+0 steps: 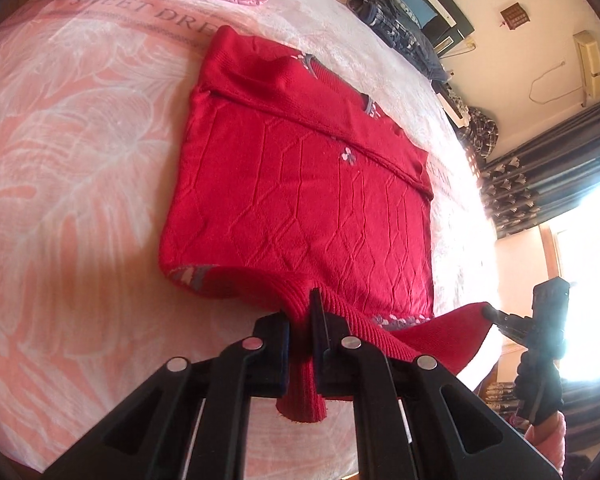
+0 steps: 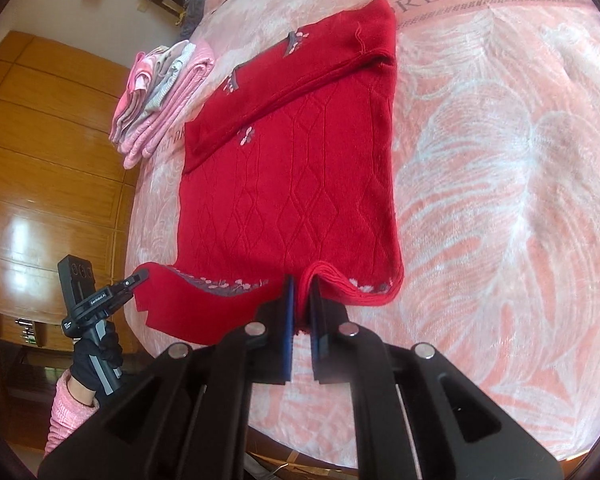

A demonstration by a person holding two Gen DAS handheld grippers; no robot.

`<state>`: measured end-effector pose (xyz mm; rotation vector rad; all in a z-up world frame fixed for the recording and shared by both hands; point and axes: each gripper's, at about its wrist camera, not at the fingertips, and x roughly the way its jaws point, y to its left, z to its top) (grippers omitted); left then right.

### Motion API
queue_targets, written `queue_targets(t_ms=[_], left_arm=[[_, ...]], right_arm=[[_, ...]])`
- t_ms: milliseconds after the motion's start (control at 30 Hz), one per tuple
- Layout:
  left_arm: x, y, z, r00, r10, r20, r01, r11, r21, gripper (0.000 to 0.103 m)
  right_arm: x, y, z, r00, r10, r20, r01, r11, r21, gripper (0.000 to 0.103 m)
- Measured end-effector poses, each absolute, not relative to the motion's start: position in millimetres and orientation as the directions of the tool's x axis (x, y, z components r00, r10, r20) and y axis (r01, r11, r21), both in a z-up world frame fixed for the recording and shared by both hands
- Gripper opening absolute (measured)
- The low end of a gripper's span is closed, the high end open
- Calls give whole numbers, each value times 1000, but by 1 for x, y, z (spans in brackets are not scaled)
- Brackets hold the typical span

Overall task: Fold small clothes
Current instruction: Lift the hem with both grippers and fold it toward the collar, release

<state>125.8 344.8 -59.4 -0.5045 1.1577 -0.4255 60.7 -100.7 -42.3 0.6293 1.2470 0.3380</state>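
Note:
A red knit sweater (image 1: 296, 192) with a diamond pattern lies flat on the pink bed cover, its sleeves folded across the upper part. My left gripper (image 1: 300, 316) is shut on the ribbed bottom hem, which bunches between the fingers and hangs below them. In the right wrist view the same sweater (image 2: 292, 184) spreads ahead, and my right gripper (image 2: 300, 300) is shut on the hem near its right corner. Both hem corners are lifted a little off the bed. The other gripper (image 1: 496, 316) shows at the right edge of the left view, pinching the hem.
A stack of folded pink and grey clothes (image 2: 160, 100) sits at the far end of the bed (image 2: 500, 200). Wooden wardrobe doors (image 2: 40, 160) stand to the left. Dark bedding (image 1: 400, 24), curtains (image 1: 548, 184) and a bright window lie beyond the bed's far side.

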Motion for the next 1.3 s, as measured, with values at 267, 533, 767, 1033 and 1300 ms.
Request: queue_targets(t_ms=[267,533,767,1033,1300], left_arm=[[176,347,-70,366,-529,-765,-5,821,-570,8],[225,348,-87,386,-515,-765,-64,812,-579,8],[269,343,-99,386,-502,-774,-76,819,-569,9],[302,344,-129,326,-535,-779,-58,811,-582,12],[317,358,-115,309,-628,-714,50,761,-647,12]], right_arm=[[116,-100,-45,307,504,-807,121,821,558,4],[179,-101,-61,300,478,-826,130,837,531,4],[227,-107,-88,283,488,-826,161,824,542,4],[257,-113,-117,245,504,-829,185,815,550,4],[267,-119,-122,246,499,-831,203,812,547,21]])
